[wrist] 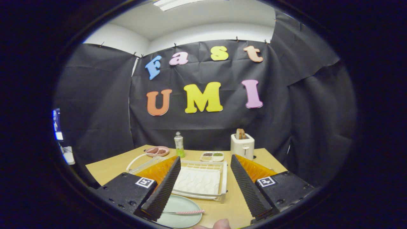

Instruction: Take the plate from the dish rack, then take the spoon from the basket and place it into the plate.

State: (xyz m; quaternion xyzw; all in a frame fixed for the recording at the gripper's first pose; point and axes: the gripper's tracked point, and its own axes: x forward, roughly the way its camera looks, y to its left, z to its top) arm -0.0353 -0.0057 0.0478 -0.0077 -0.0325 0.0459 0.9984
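**Pale green plate holds the spoon, fingers spread wide**

Pale green and nearest of all, the plate (181, 216) lies flat on the wooden table (105, 170), partly under the tip of the left finger. On it rests the spoon (186, 212), its pink-patterned handle pointing toward the right finger and its metal end running under the left one. A fingertip (221, 224) of a person's hand shows just beside the plate's near edge.

The gripper (205, 187) has its two fingers standing well apart, clamped on nothing; the space between them is open table and rack.

Just beyond the plate, between the fingers, sits the white dish rack (203, 181) with a white quilted mat inside its frame. A white wire basket (140, 160) shows to its left, mostly hidden behind the left finger.

Farther back on the table stand a pink dish (157, 150) with brownish food, a small bottle (179, 144) with a green base, and a little divided tray (212, 156). A white toaster (242, 144) with bread standing in its slot sits at the far right, near the black cloth wall (95, 105).
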